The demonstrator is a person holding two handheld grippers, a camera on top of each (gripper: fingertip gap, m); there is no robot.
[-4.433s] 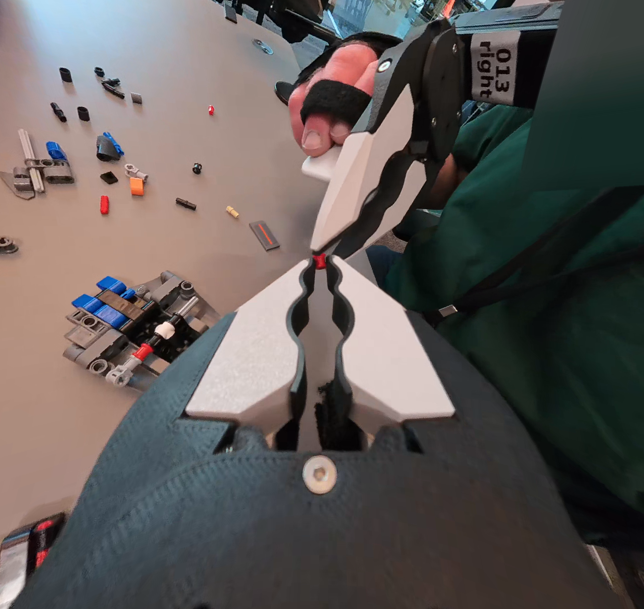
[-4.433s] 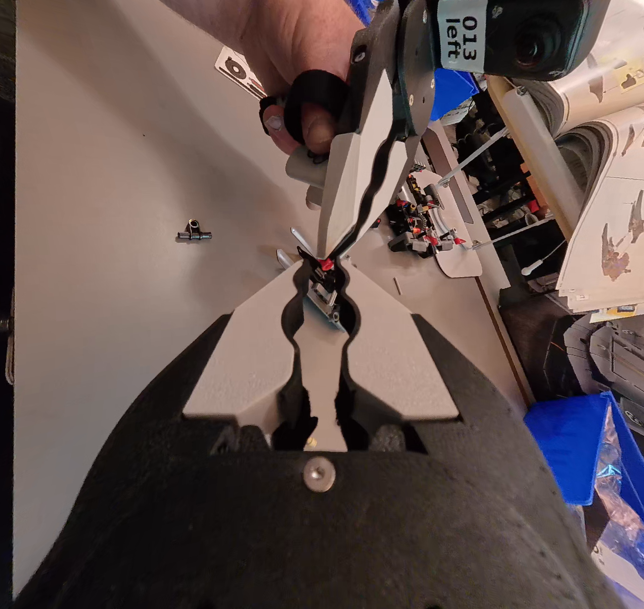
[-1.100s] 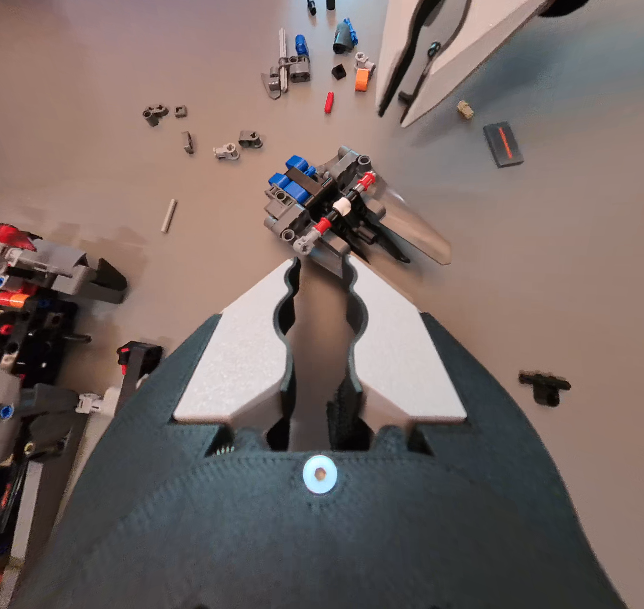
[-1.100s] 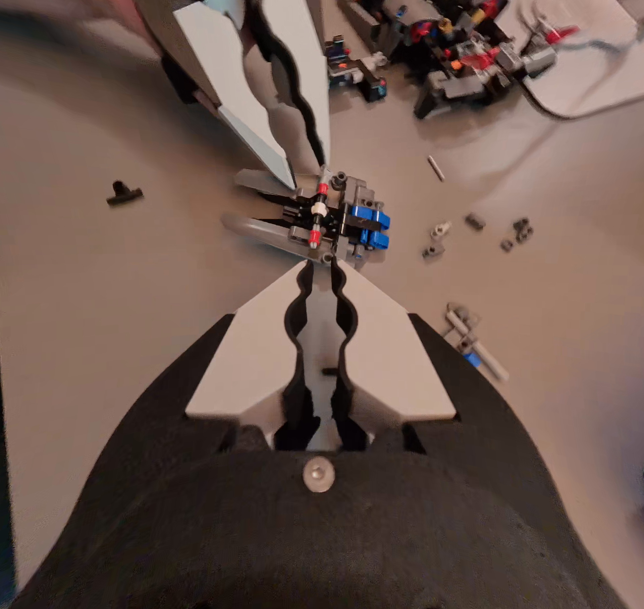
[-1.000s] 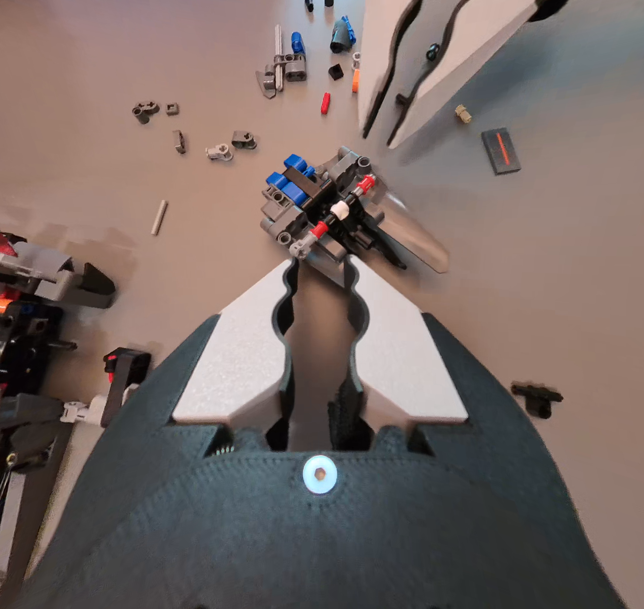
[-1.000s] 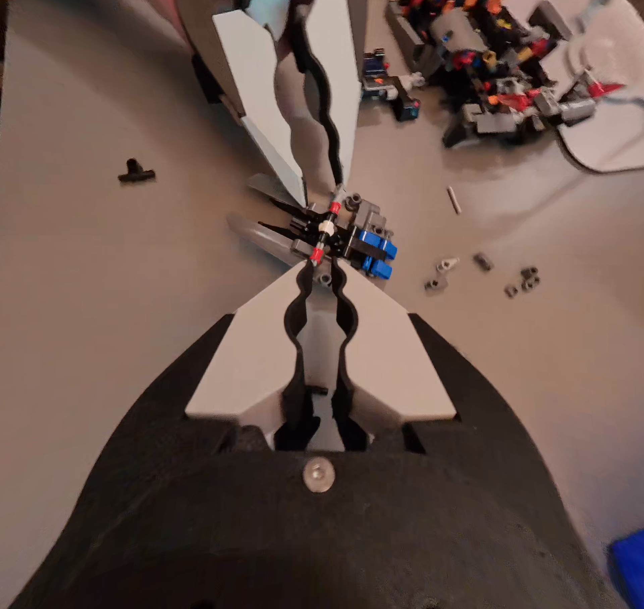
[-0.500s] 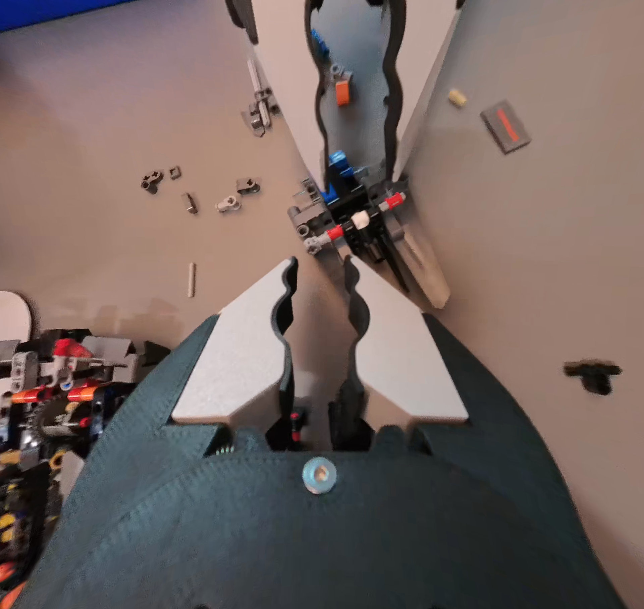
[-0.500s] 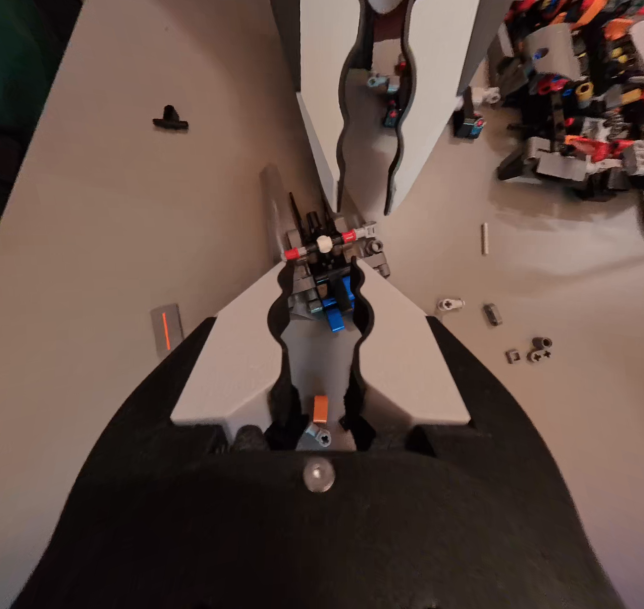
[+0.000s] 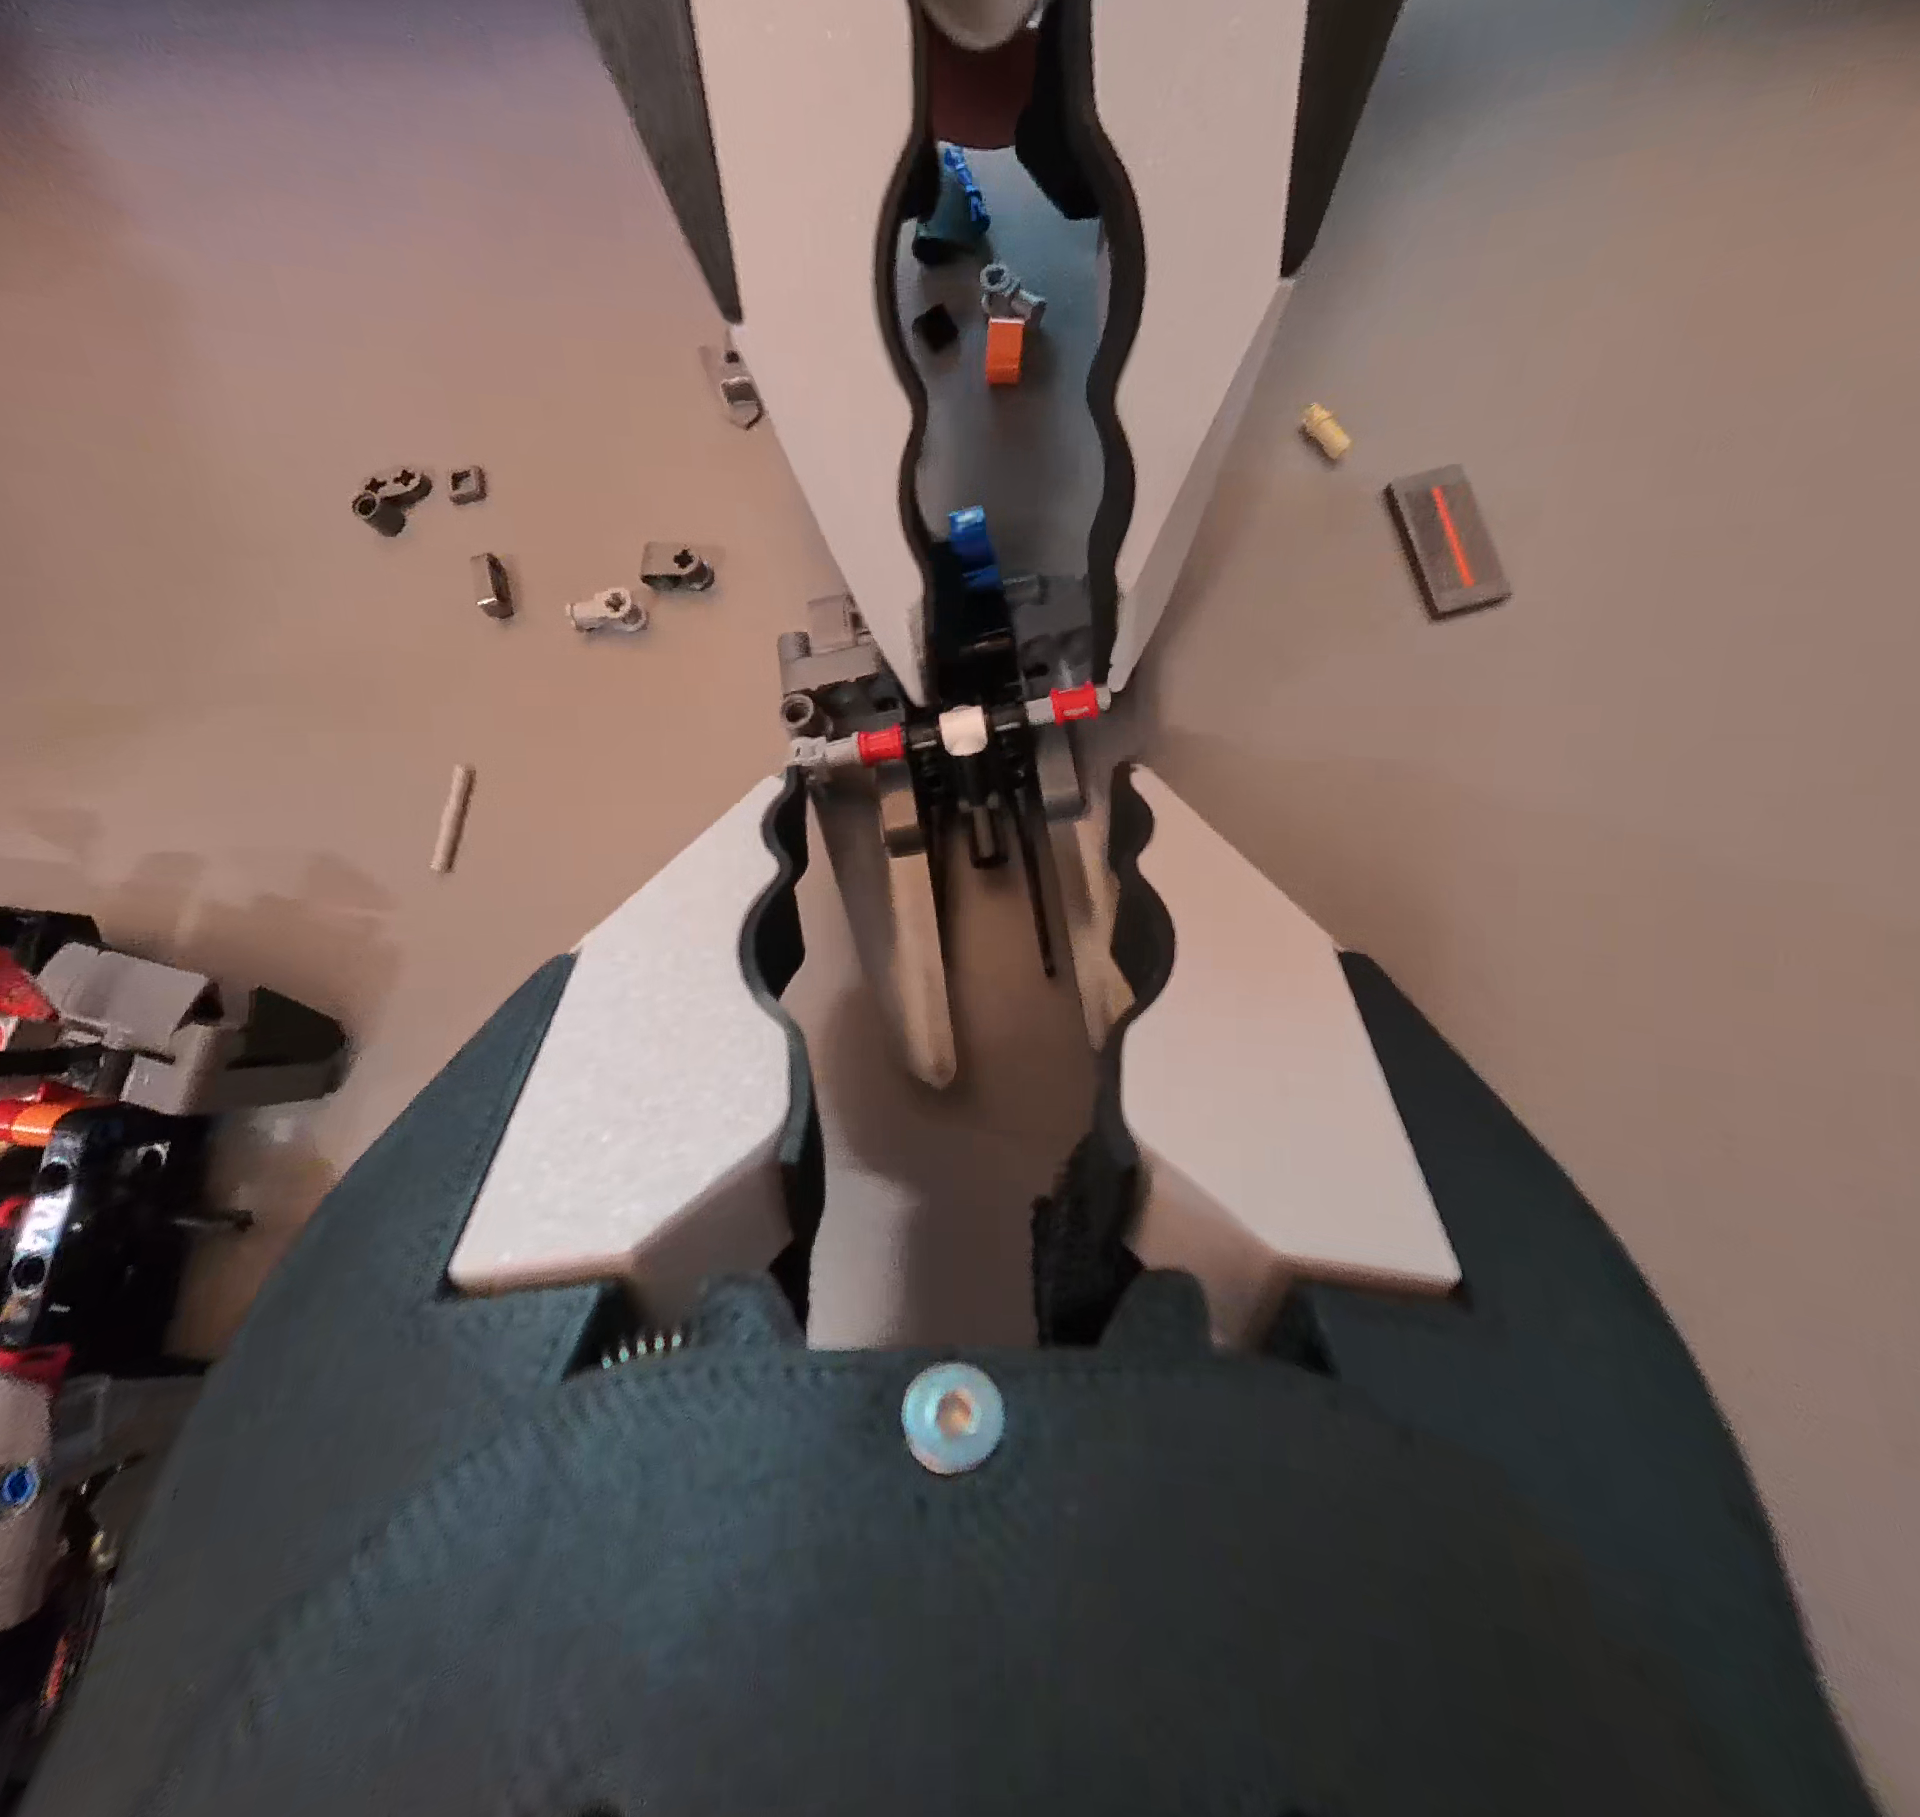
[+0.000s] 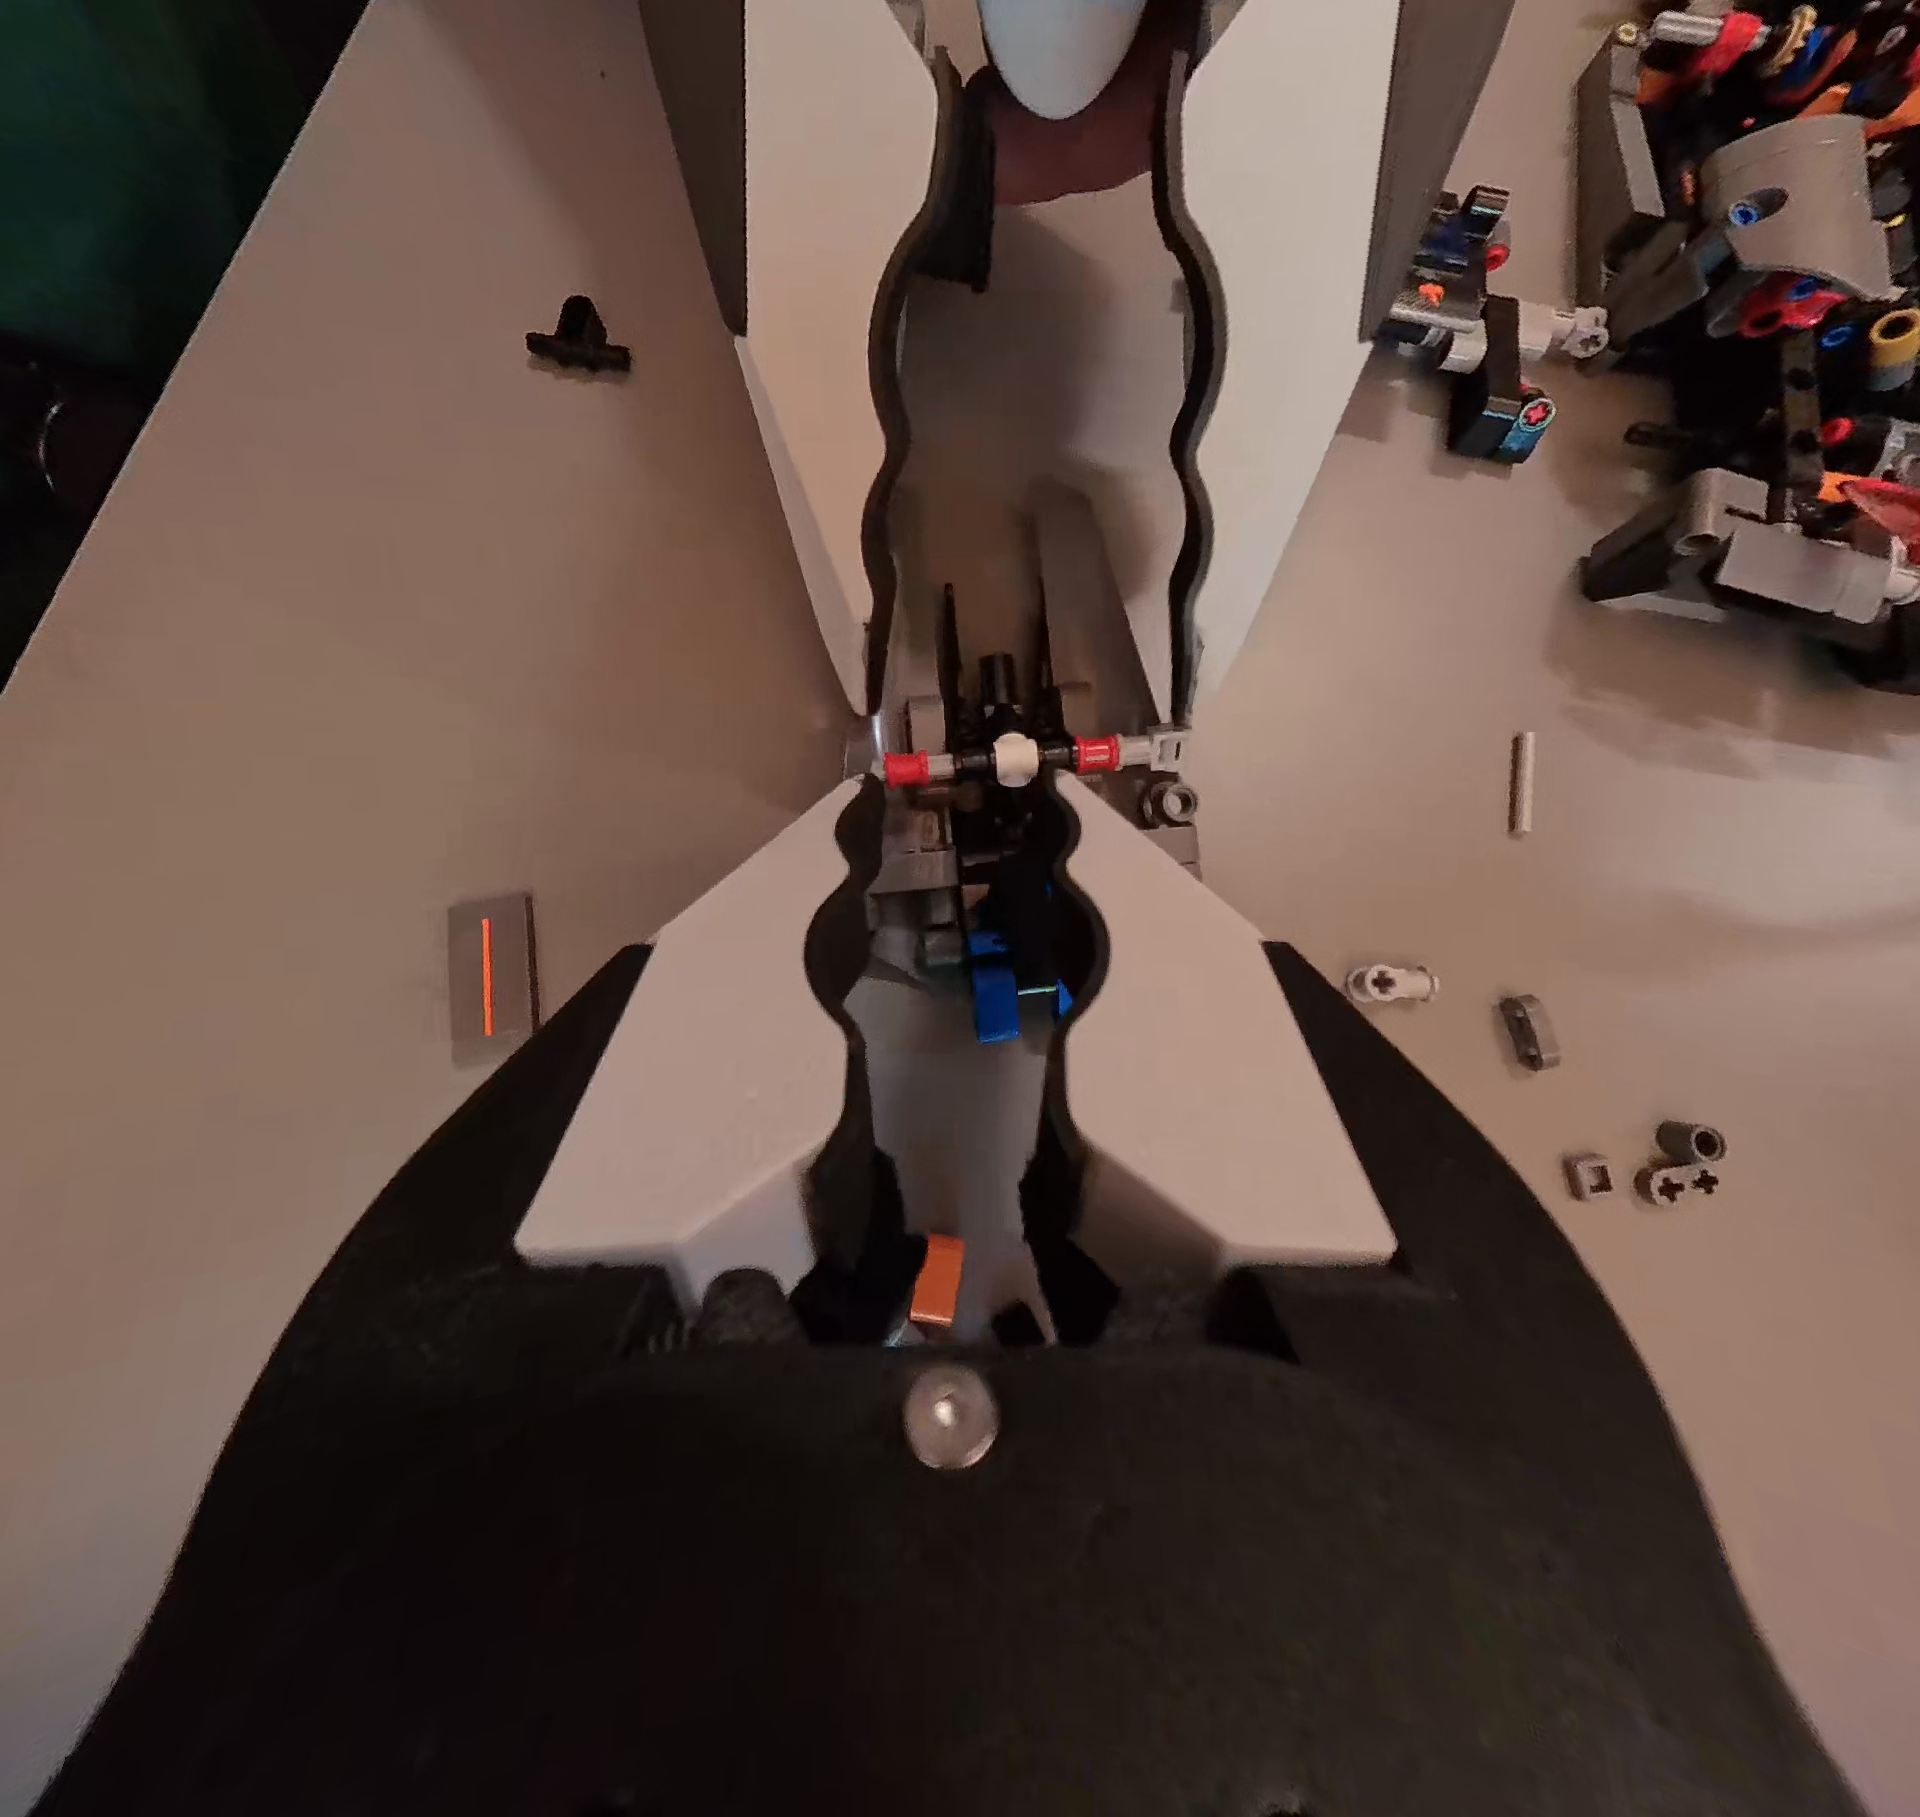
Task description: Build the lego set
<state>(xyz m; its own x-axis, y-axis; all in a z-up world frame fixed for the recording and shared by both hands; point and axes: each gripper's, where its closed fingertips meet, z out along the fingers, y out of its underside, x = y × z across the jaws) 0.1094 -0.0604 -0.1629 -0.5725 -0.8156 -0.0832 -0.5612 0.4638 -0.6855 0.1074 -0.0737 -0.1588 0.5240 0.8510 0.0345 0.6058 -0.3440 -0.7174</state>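
Your lego sub-assembly lies flat on the table: a black and grey core with a blue piece at one end and two long grey blades at the other. A thin cross axle carrying two red bushes and one white bush runs across its middle.

Your two grippers met tip to tip over the small lego assembly, so no straight way lay between them. To your left gripper's left, loose grey pieces and the big model crowded the table. Its right side stayed open past the striped tile.
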